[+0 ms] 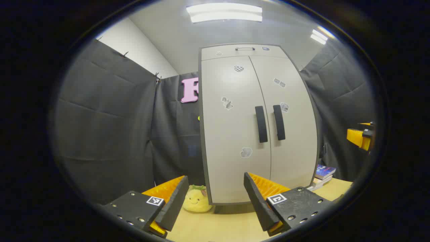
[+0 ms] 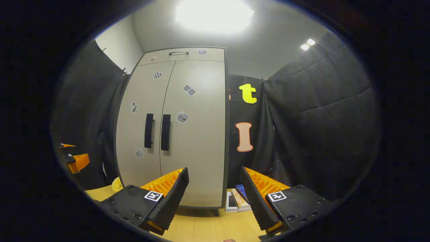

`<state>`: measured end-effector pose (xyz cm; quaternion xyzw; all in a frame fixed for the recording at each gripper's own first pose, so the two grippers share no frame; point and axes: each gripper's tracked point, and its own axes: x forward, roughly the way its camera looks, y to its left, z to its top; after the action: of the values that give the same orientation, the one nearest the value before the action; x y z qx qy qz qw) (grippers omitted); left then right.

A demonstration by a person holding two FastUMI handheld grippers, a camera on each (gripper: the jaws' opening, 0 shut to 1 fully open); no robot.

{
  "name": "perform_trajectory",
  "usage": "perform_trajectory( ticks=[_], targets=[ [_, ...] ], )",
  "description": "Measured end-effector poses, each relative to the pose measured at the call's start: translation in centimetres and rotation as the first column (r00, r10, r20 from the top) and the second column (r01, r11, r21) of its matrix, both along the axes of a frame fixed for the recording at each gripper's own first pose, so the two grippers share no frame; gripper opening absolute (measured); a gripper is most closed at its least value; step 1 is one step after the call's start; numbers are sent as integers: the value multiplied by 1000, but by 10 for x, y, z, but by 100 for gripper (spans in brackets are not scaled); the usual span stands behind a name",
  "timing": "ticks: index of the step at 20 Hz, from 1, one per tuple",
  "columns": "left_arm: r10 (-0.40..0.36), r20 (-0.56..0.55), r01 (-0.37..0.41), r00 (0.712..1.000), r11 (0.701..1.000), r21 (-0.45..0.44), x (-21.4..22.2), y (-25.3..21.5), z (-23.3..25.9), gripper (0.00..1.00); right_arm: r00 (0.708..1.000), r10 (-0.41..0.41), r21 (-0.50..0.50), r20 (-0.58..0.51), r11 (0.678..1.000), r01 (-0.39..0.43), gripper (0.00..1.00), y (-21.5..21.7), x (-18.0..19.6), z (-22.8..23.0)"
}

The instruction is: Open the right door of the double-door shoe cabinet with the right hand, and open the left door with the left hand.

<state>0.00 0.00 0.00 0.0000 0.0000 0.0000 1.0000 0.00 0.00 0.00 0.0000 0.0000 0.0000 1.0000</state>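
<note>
At the back of the booth, on a light wooden tabletop (image 1: 231, 225), stands the tall pale grey double-door shoe cabinet (image 1: 258, 124) with a dark frame, and both doors are shut flush against each other. Each door has a black vertical bar handle right by the centre seam: the left door handle (image 1: 261, 124) and the right door handle (image 1: 279, 122) sit side by side, close but not touching. There's a slim metal pull (image 1: 245, 48) up on the top panel and a bunch of small stickers scattered over the doors.

In the left gripper view, the left gripper (image 1: 215, 195) is spread wide with nothing between its fingers, hanging in front of the cabinet's lower left part and well short of the handles. A yellow smiley plush toy (image 1: 196, 199) sits on the table just by the cabinet's left bottom corner. A small stack of books (image 1: 323, 175) lies on the right side of the cabinet.

Over in the right gripper view the right gripper (image 2: 214, 188) is also released, fingers apart, gripping nothing, pointed at the cabinet's lower right corner and clear of the doors. You can see the left gripper off at the left edge there, too small to say much.
</note>
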Motion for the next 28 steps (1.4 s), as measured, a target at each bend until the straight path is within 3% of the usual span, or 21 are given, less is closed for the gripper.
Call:
perform_trajectory(
  ticks=[18,28],
  targets=[
    [13,-15,-12,1000,1000,13,-22,12,-8,96,999,30,25,-23,999,-29,97,9,-3,3],
    [128,-42,-126,991,991,42,-56,59,-21,96,986,163,-3,31,987,-163,97,59,60,50]
  ],
)
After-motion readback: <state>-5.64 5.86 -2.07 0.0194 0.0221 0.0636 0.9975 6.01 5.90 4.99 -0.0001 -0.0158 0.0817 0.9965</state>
